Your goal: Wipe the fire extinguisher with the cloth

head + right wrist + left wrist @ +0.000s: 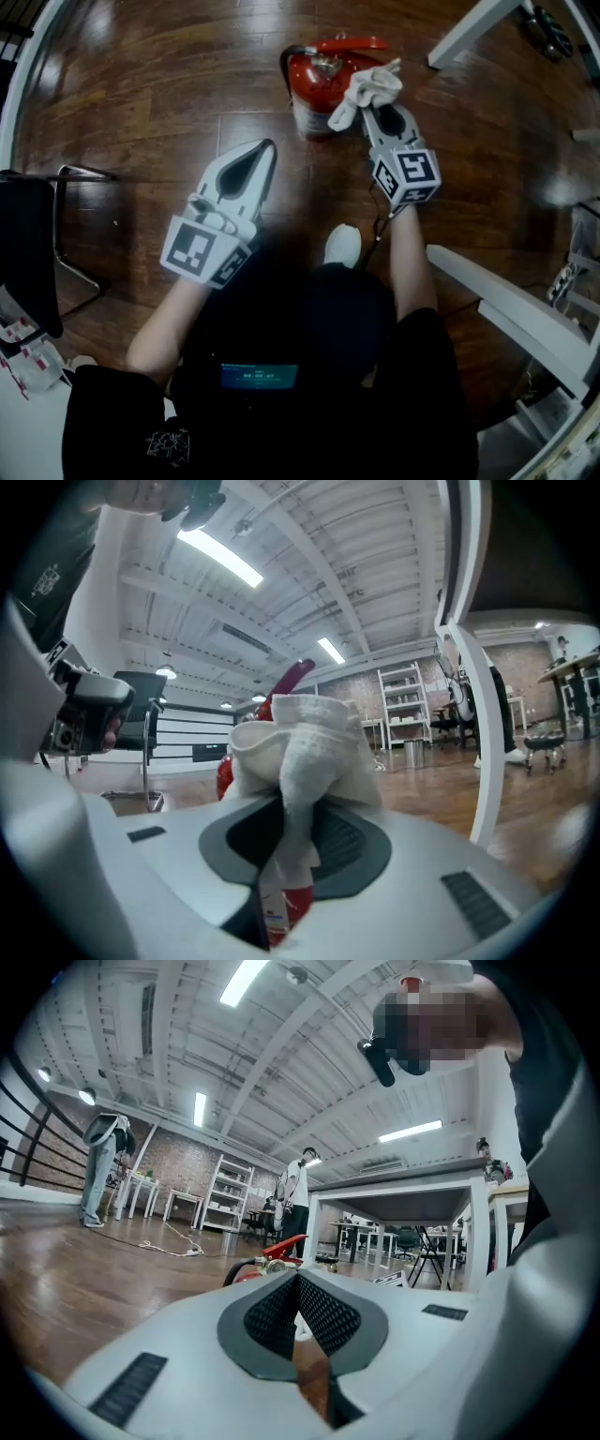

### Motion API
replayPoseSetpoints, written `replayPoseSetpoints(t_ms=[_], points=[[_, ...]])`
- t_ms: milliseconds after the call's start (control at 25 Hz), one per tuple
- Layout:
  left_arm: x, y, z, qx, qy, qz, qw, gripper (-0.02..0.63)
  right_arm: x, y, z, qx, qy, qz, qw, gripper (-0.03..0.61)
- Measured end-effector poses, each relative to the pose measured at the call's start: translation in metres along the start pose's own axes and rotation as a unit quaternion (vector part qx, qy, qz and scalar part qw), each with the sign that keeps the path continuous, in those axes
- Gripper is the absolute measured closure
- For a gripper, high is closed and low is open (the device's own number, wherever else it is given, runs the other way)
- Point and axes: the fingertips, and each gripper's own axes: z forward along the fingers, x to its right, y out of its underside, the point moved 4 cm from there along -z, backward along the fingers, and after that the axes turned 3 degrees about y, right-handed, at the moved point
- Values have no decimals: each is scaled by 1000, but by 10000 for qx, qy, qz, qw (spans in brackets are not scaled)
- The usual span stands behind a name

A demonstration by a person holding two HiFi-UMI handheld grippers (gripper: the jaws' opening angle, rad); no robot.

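A red fire extinguisher (317, 82) stands upright on the wood floor ahead of me. My right gripper (377, 111) is shut on a bunched white cloth (369, 91), which rests against the extinguisher's upper right side. In the right gripper view the cloth (302, 747) bulges out past the gripper (286, 806), with the red extinguisher (225, 778) right behind it. My left gripper (266, 150) hovers shut and empty, below and left of the extinguisher and apart from it. From the left gripper (298, 1279) view, the extinguisher's red handle (274, 1255) shows just beyond the tips.
A black chair (33, 258) stands at the left. White table legs (467, 36) rise at the upper right and a white frame beam (506, 302) runs along the right. My shoe (342, 246) is on the floor between the grippers. Two people (296, 1196) stand far off.
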Motion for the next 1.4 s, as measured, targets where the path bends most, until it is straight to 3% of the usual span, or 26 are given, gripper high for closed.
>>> replayPoseSetpoints(t_ms=[520,880,1120,1400], points=[[-6,5,-7,-50,-145,25,9999,611,18,133,30,-1364,264,312,9898,485],[-7,7,-9,10,-143,-10,9999,611,17,169,35,-1786,208,292,9833,485],[-12,15,-7,-83,-144,54,9998,611,18,145,23,-1552,292,212,9872,485],[-16,22,3,-83,22,81,9999,611,13,45,-19,-331,301,164,9989,483]])
